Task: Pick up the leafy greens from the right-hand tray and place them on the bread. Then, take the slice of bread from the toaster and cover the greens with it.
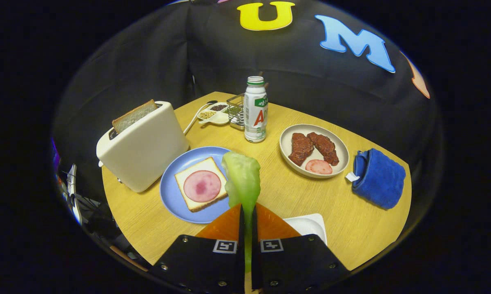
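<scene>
My gripper (pixel 247 212) is shut on the stalk of a leafy green (pixel 242 179), whose pale green leaf sticks up ahead of the fingers. Just left of the leaf lies a bread slice (pixel 200 183) topped with a pink round of ham (pixel 201 185), on a blue plate (pixel 176 204). Farther left stands a cream toaster (pixel 145 145) with a second bread slice (pixel 133 115) poking out of its slot. A white tray (pixel 309 225) lies just right of the fingers, partly hidden behind them.
A beige plate (pixel 286 141) with two pieces of dark meat and a ham round sits beyond the fingers to the right. A folded blue cloth (pixel 378 177) lies at the table's right edge. A white bottle (pixel 255 109), a wire rack and a small condiment dish stand at the back.
</scene>
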Tool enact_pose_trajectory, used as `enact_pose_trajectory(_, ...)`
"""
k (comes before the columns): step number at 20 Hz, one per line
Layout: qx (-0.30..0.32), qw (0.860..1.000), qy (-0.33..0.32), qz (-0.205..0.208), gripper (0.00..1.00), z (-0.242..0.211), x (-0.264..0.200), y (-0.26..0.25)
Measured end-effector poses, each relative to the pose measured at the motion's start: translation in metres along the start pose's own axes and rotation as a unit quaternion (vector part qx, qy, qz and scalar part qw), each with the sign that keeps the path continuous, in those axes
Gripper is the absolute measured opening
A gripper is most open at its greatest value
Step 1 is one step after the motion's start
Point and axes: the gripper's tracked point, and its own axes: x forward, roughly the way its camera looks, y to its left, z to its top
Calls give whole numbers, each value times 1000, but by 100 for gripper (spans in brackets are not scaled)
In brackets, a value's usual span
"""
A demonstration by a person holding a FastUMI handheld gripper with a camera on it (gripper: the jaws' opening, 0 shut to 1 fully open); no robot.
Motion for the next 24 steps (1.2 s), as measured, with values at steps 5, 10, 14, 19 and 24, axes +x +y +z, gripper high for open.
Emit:
enact_pose_trajectory(5, 13, 1000, -14, 22, 7, 18, 17, 36)
enact_pose_trajectory(10, 26, 998, -17, 45, 7, 29, 37, 68)
enact_pose_trajectory(14, 37, 998, -29, 50, 7, 41, 57, 82)
enact_pose_trajectory(19, 32, 998, -19, 54, 9, 37, 78, 91)
enact_pose_trajectory(24, 35, 998, -26, 54, 32, 40, 81, 85)
